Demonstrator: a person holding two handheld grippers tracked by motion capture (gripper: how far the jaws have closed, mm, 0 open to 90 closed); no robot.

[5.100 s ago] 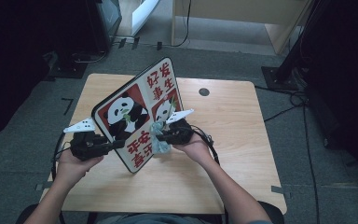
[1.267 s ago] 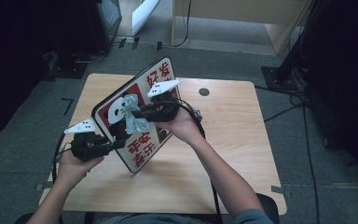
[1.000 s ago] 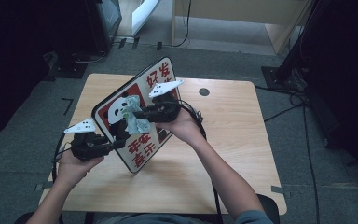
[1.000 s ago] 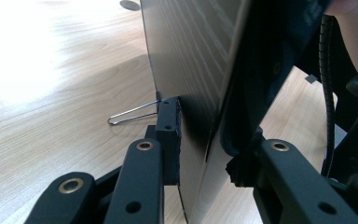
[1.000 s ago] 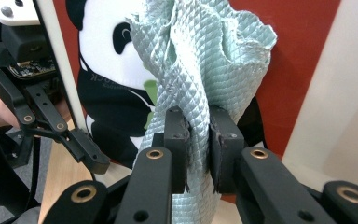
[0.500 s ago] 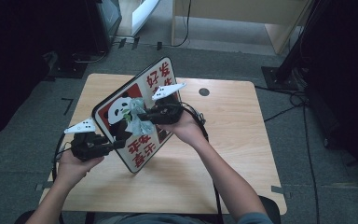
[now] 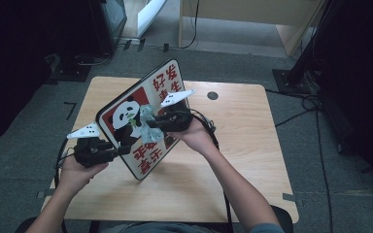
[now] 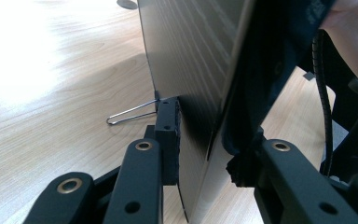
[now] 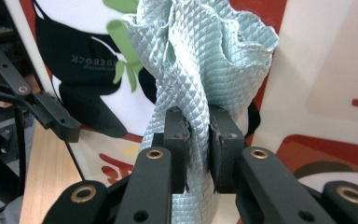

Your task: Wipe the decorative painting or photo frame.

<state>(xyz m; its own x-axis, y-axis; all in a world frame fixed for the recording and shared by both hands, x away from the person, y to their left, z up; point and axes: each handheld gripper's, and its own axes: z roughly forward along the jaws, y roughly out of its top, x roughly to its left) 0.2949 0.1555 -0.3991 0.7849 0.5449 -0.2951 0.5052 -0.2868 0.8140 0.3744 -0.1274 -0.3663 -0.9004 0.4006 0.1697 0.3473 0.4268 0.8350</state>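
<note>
The worktop [image 7: 252, 160] carries one big thing: a panda picture board [image 7: 141, 124] standing tilted on its lower edge, printed face toward the right gripper [image 7: 159, 122]. The left gripper [image 7: 122, 150] grasps the board by its lower left edge; in the left gripper view its jaws are clenched on the thin panel [image 8: 191, 93], one jaw on each face, with a thin wire stand [image 8: 130, 113] poking out just beyond them onto the wood.

The main risk sits there. The board is large and the jaws pinch only a narrow strip of its edge, so a push from the cloth side could pivot the panel around them — it might twist, slip out, or tip flat onto the worktop. The bottom edge could also skid on the smooth wood if the push comes low.

The smaller risk is the cloth [image 9: 200, 74]. The right gripper's jaws are clamped on a bunched, pale green quilted rag, which fans out just ahead of the jaws against the panda print [image 9: 74, 70]. Held by a gathered waist, the rag could creep out of the pinch while rubbing — then the hard jaw tips, close behind the fabric, might meet the printed face and scratch it.
</note>
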